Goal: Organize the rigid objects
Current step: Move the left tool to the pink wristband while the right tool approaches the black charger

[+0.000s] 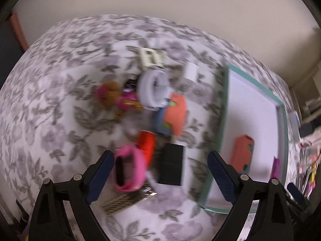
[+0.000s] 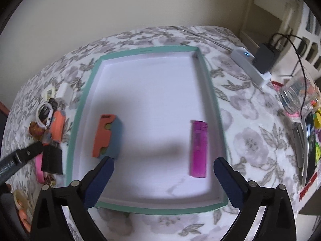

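- The right tool (image 2: 163,178) hangs with its jaws wide apart and nothing between them, over the near part of a teal-rimmed tray (image 2: 80,108) with a white floor.
- A purple lighter (image 2: 198,148) lies flat in the tray just ahead of the right finger; an orange and blue block (image 2: 107,138) lies by the left finger, well apart from the lighter.
- The left tool (image 1: 160,172) also stands wide apart and empty, above the flower-patterned desk (image 1: 60,100) to the left of the tray.
- Between its fingers lie a pink band (image 1: 130,170) and a black box (image 1: 171,164), neither touched; a red comb (image 1: 147,144) lies just beyond.
- Farther out sit a second orange and blue block (image 1: 172,114), a white ring (image 1: 152,88) and a small doll (image 1: 114,98), all blurred.
- No writing can be read.
- To the right of the tray stand a white power strip (image 2: 250,66) with a black charger (image 2: 264,57), and a clear jar (image 2: 295,94).
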`<state>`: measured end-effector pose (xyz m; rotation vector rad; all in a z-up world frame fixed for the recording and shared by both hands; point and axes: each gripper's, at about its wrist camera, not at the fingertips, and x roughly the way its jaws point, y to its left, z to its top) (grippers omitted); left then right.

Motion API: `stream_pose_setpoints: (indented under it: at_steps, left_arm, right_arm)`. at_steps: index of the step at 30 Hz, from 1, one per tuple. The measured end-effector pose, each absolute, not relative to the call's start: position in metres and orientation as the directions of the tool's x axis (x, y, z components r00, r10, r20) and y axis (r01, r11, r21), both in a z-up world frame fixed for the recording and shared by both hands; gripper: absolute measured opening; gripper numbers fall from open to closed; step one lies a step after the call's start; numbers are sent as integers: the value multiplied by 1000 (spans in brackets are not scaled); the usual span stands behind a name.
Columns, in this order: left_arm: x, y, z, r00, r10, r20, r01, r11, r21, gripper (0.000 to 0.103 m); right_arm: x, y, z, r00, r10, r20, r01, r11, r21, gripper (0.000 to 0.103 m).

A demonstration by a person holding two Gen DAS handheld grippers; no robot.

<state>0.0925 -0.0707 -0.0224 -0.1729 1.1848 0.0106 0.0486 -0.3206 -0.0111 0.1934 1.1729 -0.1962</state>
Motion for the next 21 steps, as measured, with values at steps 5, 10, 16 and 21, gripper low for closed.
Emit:
stream_pose_setpoints:
  at_steps: [5, 10, 16, 21]
  left_arm:
    - [88, -35, -19, 383, -42, -923, -190, 974, -123, 94]
    - [83, -8, -23, 351, -24, -936, -251, 961, -118, 94]
    - [73, 20, -27, 323, -16, -946, -304, 945, -120, 94]
    - [67, 38, -29, 305, 9, -952, -337, 936, -99, 94]
  right_arm:
    - [52, -299, -10, 385, -9, -923, 215, 973, 80, 101]
    - [57, -271, -12, 382, 39, -923, 161, 981, 108, 101]
    - [61, -236, -14, 382, 93, -919, 89, 987, 136, 101]
    - [65, -205, -20, 362, 117, -925, 23, 991, 135, 101]
